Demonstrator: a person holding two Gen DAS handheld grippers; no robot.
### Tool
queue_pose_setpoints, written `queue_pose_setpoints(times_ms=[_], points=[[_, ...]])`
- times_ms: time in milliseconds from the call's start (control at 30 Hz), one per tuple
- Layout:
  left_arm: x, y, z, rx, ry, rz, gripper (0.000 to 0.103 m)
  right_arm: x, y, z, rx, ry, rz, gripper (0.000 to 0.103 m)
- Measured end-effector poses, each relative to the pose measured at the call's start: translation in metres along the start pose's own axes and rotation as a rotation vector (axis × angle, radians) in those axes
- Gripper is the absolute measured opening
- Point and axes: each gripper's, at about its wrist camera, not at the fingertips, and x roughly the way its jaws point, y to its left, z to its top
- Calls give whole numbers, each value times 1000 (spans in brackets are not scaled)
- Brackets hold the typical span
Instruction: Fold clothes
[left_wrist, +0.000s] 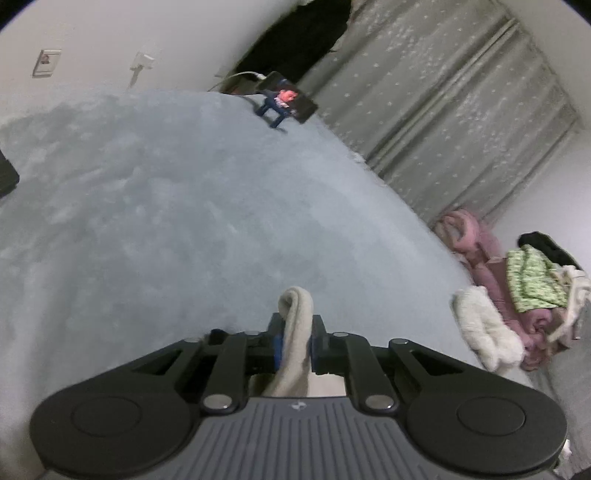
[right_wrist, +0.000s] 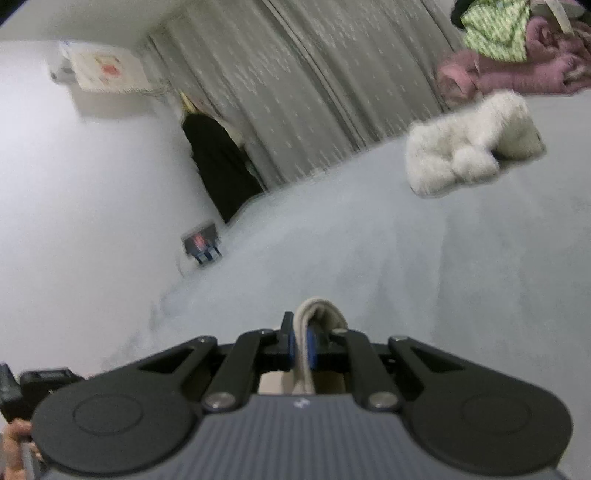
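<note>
My left gripper (left_wrist: 296, 345) is shut on a fold of a cream garment (left_wrist: 295, 314), which pokes up between the jaws and hangs down behind them. My right gripper (right_wrist: 302, 345) is shut on another fold of the cream garment (right_wrist: 319, 310). Both are held above the light blue-grey bed cover (left_wrist: 166, 221), which also fills the right wrist view (right_wrist: 406, 277). The rest of the garment is hidden below the grippers.
A folded white fluffy garment (left_wrist: 484, 332) lies at the bed's edge, also in the right wrist view (right_wrist: 469, 158). Behind it is a pile of pink, green and cream clothes (left_wrist: 528, 284). A phone on a blue stand (left_wrist: 286, 99) sits at the far side. Grey curtains (left_wrist: 443, 103) hang behind.
</note>
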Motion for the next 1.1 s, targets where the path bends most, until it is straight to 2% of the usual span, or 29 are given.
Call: queue_pose_setpoints(times_ms=[100, 233, 333, 433, 500, 567, 633, 700, 767, 867, 967, 1033, 1100], points=[[-1, 2, 0, -19, -23, -18, 11, 7, -2, -6, -5, 35, -55, 7], [-10, 6, 4, -42, -76, -82, 11, -5, 4, -4, -9, -34, -13, 7], [-1, 9, 2, -40, -43, -38, 11, -2, 4, -6, -17, -15, -29, 7], [2, 9, -2, -13, -35, -13, 11, 9, -1, -12, -11, 48, -84, 7], [-3, 8, 1, -27, -57, -49, 11, 9, -2, -13, -12, 48, -91, 7], [-8, 7, 3, -37, -79, -83, 11, 0, 4, -10, -25, -2, -70, 7], [-9, 1, 3, 13, -97, -55, 11, -7, 9, -6, -32, -38, -48, 7], [-4, 5, 1, 4, -87, -32, 11, -7, 10, -5, -36, -35, -53, 7], [0, 8, 0, -6, -78, -9, 11, 2, 7, -8, -48, 18, -101, 7], [-3, 16, 4, -48, -102, -22, 11, 10, 5, -14, -53, 57, -144, 7], [-13, 15, 5, -32, -179, -26, 11, -2, 8, -10, -45, -3, -119, 8], [-12, 15, 7, -39, -157, -3, 11, -4, 10, -9, -51, -20, -108, 8], [-17, 14, 7, -36, -154, 28, 11, 3, 10, -11, -61, 20, -128, 12]])
